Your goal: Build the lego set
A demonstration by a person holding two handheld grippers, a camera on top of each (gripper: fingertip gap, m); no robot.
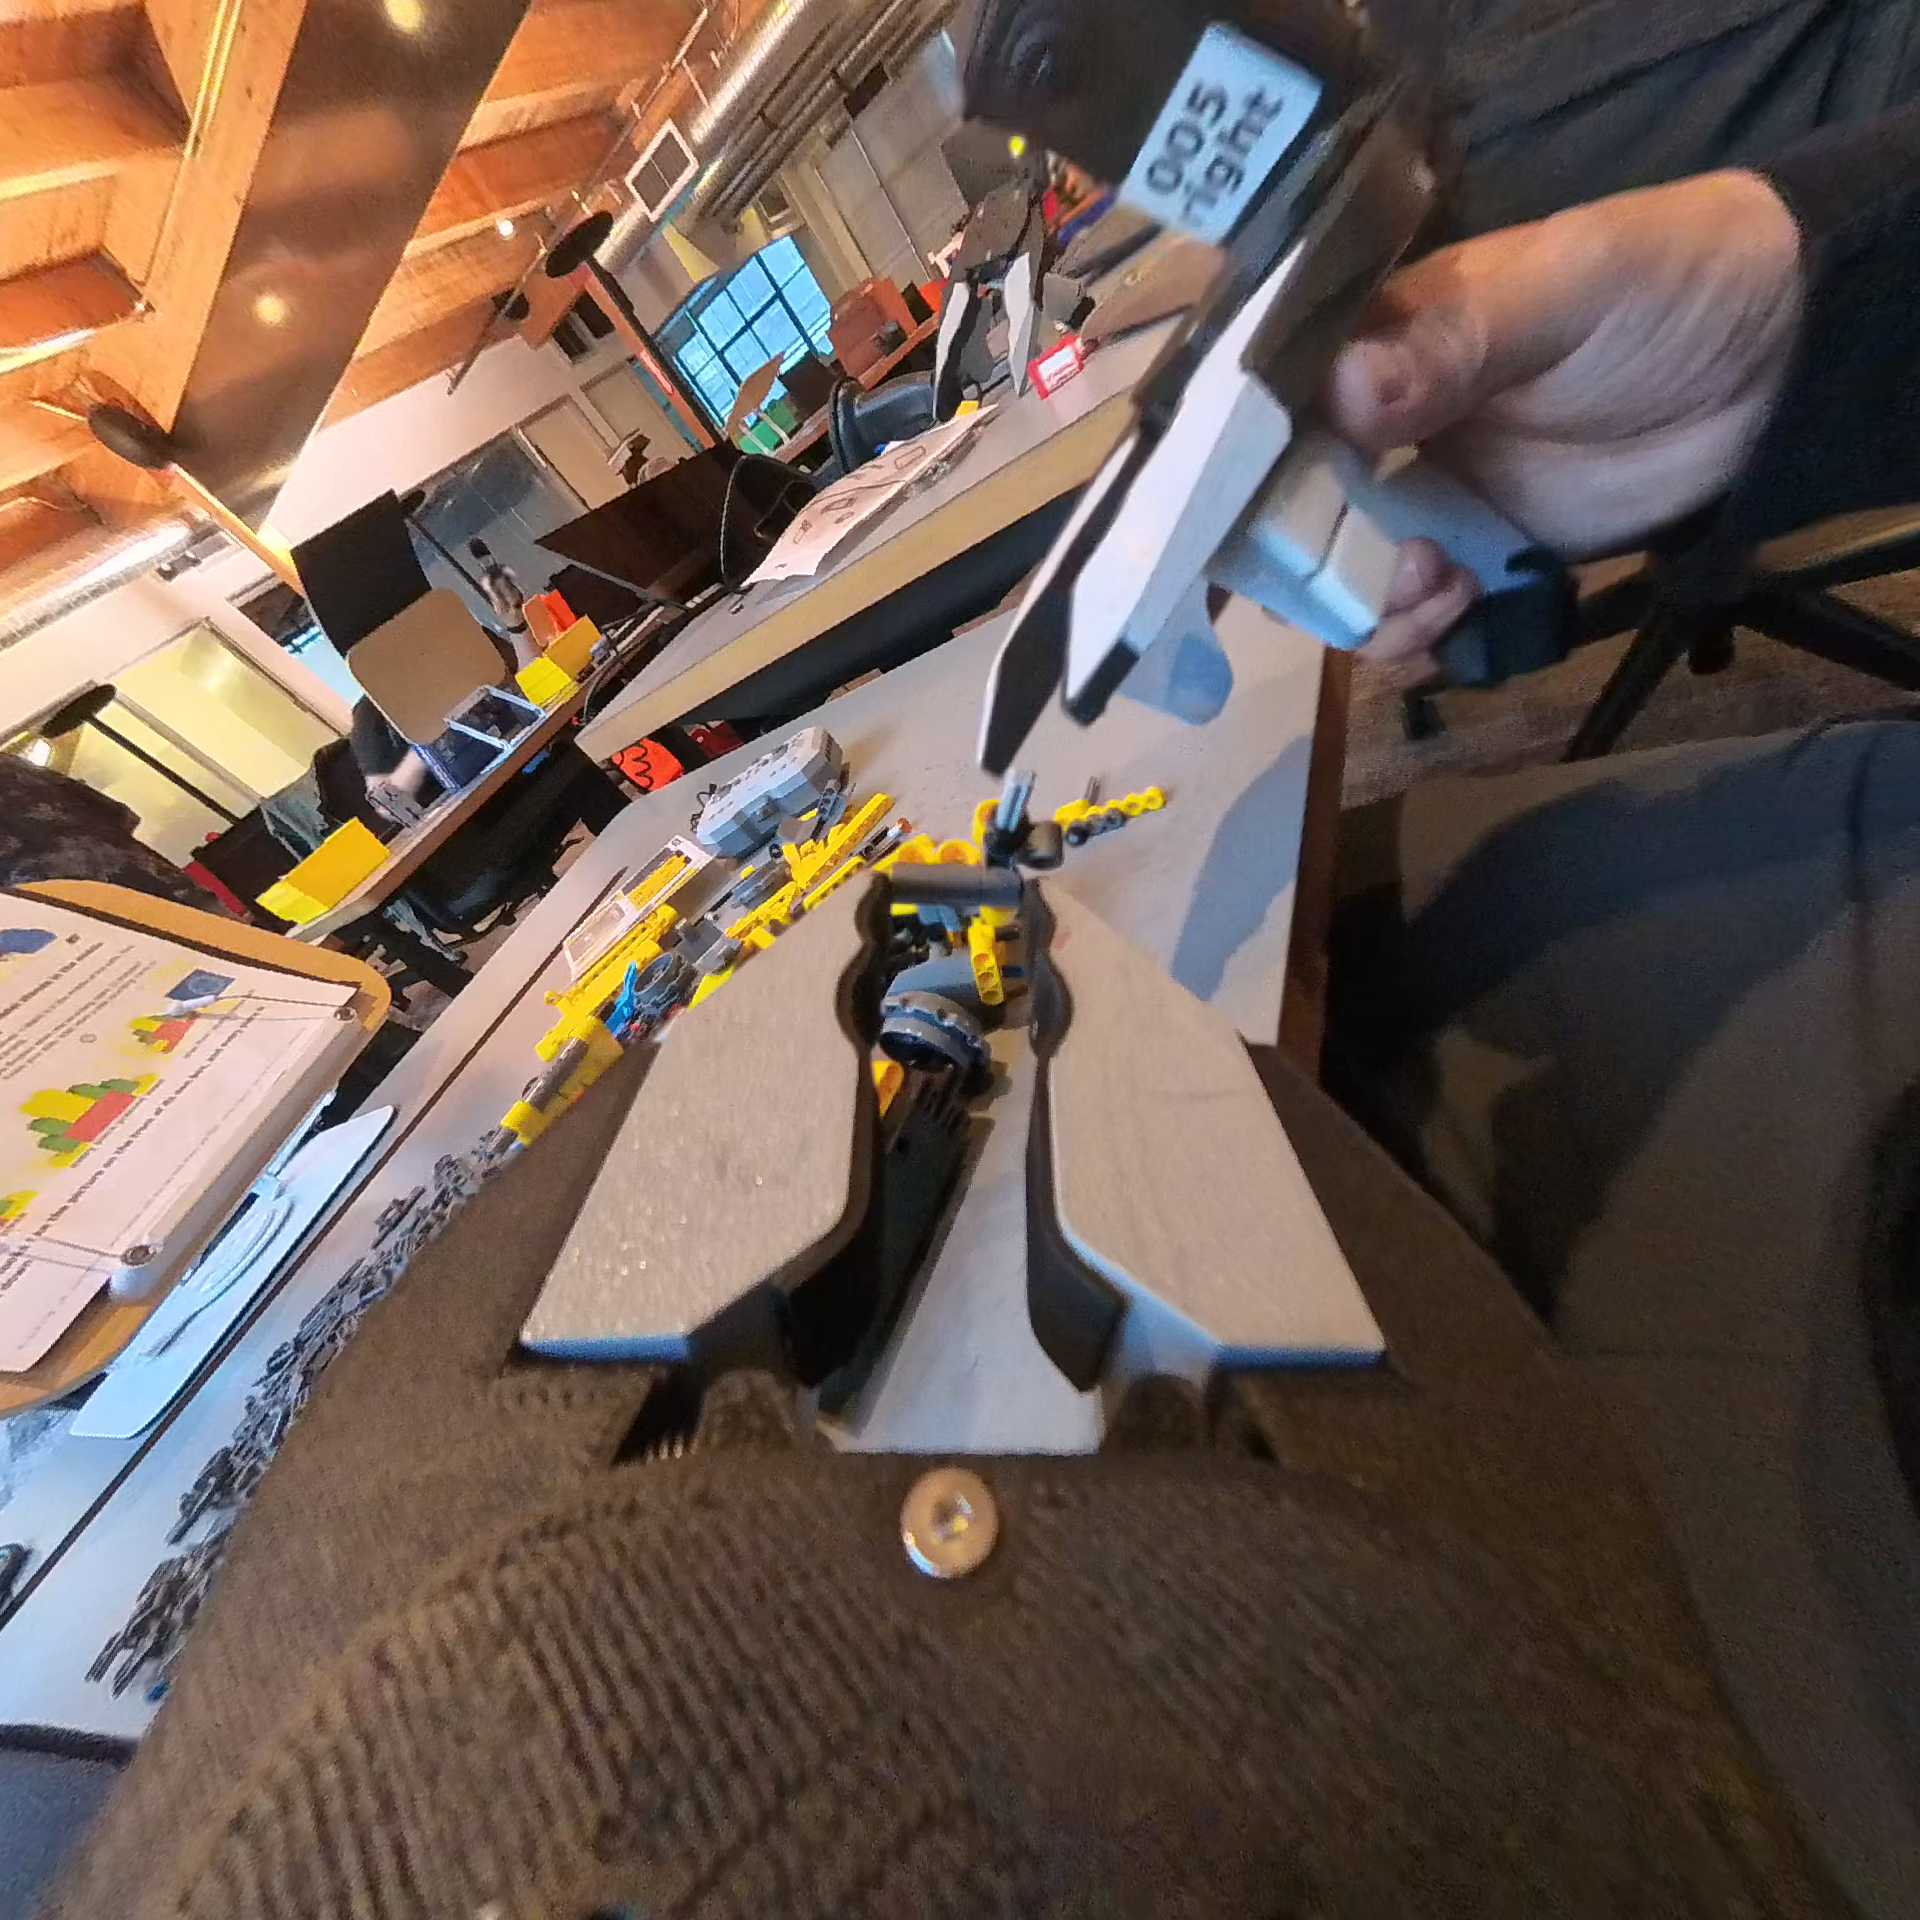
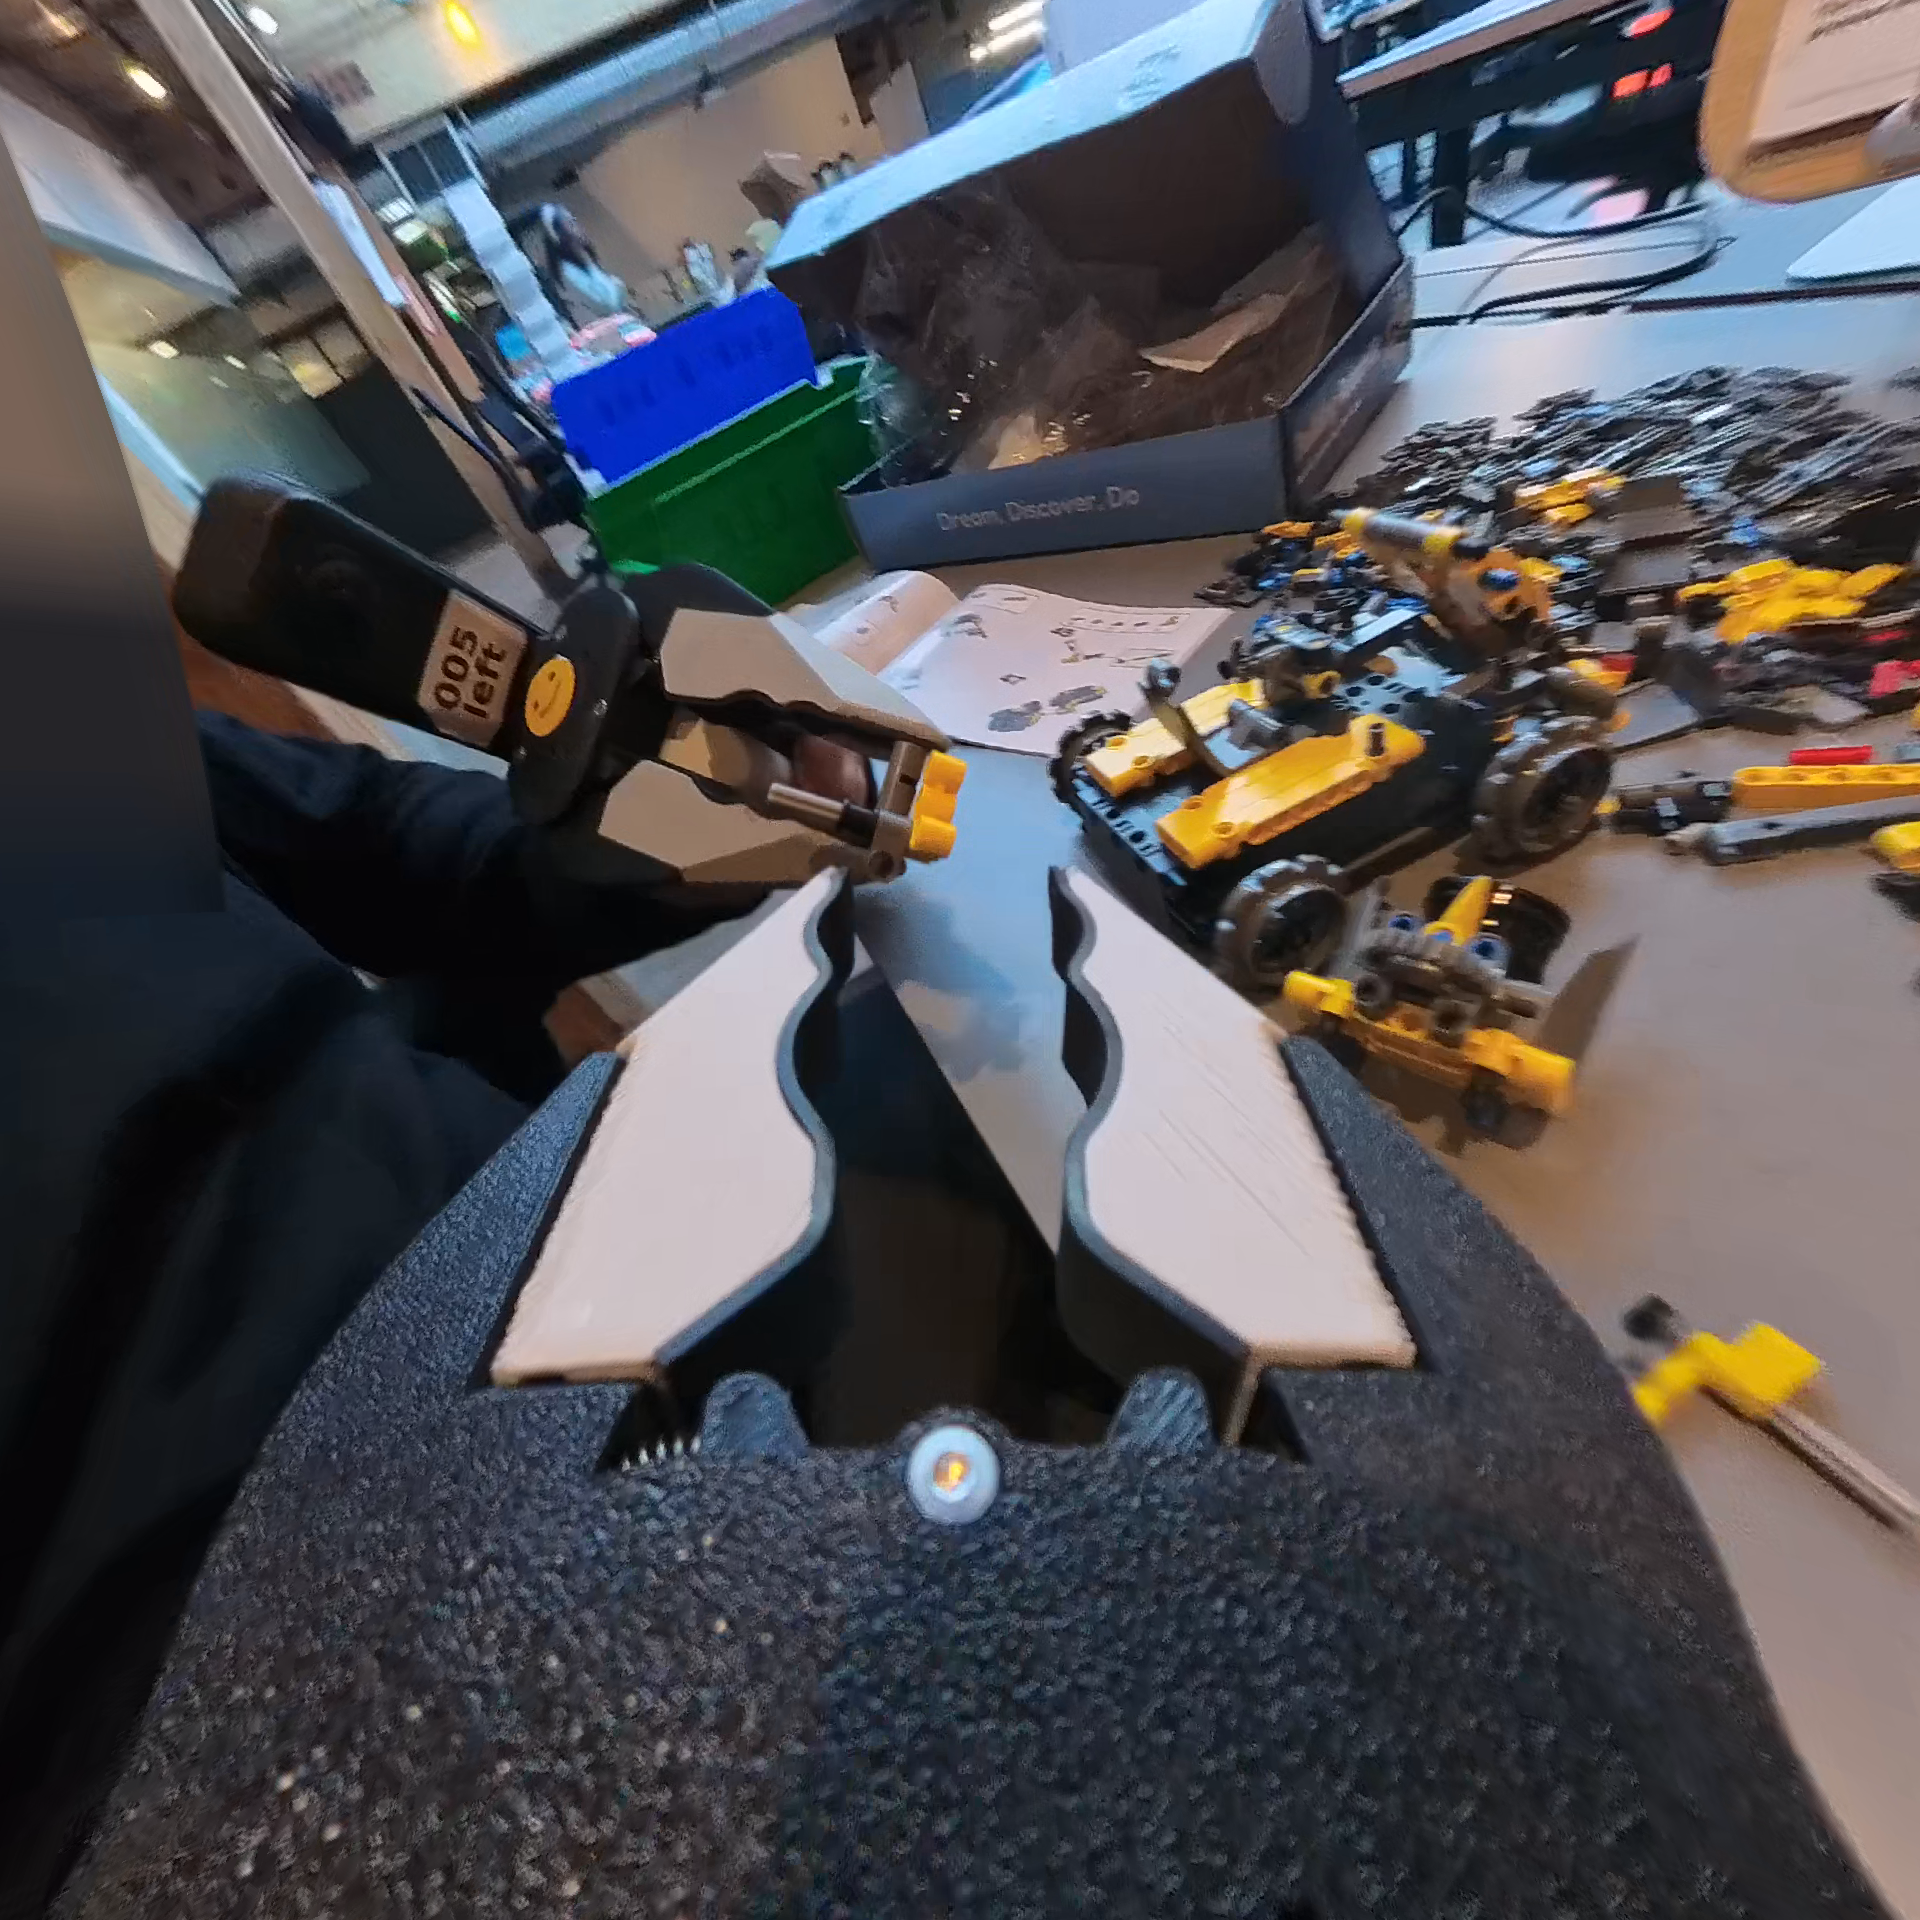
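1. The left gripper (image 2: 894, 800) pinches a small grey-and-yellow plastic brick assembly with a metal-tipped piston (image 2: 883, 805), lifted off the table, presumably for fitting.
2. The right gripper (image 2: 951, 883) is spread and empty, its fingertip just beside that assembly.
3. A yellow-and-black wheeled brick vehicle (image 2: 1330, 769) sits on the grey table (image 2: 1714, 1143) among loose parts.
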